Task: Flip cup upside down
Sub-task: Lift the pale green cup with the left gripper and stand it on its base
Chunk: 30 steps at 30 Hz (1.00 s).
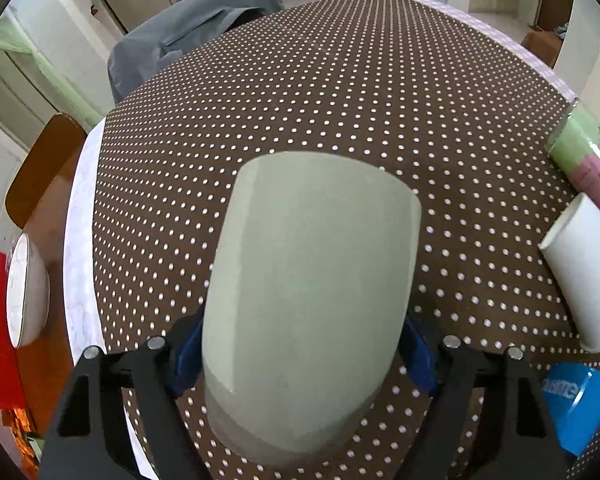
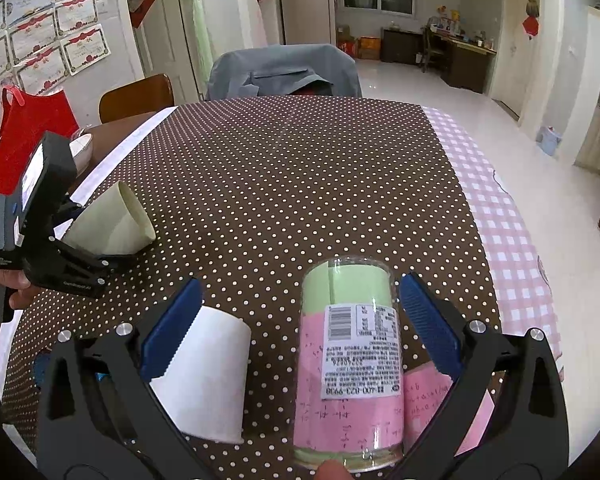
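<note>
Brown cloth (image 2: 300,184) with white dots covers the desk (image 2: 512,248), a grey-draped chair (image 2: 284,72) behind it, certificates (image 2: 40,40) on the wall. Left gripper (image 1: 300,344) reaches in low, its jaws clamped on the pale green cup (image 1: 308,300), tipped with its mouth forward above the cloth. Right gripper (image 2: 300,320) has jaws spread over a white cup (image 2: 208,376) and clear canister (image 2: 348,364), whose label reads "400-823-9930".

Even, fairly bright indoor light fills both views, and soft highlights gleam on the glossy pale green ceramic cup (image 1: 308,300) and the clear plastic cylindrical container (image 2: 350,364). Shadows on the brown polka-dot tabletop (image 2: 300,184) are faint. Fisheye distortion bows the edges into dark corners, with focus slightly soft throughout.
</note>
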Available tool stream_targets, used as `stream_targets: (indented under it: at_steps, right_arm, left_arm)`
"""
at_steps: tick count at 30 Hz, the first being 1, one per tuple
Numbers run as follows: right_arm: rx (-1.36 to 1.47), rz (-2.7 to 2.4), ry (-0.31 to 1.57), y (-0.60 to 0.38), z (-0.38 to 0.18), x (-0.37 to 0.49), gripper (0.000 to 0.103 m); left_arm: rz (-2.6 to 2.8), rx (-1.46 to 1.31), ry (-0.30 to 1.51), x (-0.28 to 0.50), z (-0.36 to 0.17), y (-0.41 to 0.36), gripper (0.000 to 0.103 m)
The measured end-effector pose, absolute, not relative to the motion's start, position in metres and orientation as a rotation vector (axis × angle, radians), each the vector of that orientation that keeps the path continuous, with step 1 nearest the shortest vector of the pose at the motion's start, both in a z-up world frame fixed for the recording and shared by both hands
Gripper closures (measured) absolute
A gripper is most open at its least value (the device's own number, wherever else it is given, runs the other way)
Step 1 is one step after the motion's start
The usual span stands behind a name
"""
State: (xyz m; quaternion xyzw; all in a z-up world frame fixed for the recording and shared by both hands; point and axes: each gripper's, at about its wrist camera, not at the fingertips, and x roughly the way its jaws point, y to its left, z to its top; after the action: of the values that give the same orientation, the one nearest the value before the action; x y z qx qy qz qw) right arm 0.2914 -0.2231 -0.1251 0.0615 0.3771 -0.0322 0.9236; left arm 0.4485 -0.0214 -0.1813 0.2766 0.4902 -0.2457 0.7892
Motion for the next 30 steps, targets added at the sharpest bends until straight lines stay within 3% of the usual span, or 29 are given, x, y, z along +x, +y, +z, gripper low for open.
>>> stream_targets:
  at_steps: [18,30]
  right_arm:
    - [0.192,-0.076,0.666,-0.247,-0.089,0.208,0.006]
    - [0.247,-0.122,0.667,-0.285,-0.099,0.137,0.006]
  left_arm:
    - [-0.546,0.604,0.861,0.324,-0.071,-0.039,0.024]
    - [-0.727,0.635,0.868,0.191,-0.091,-0.102,0.024]
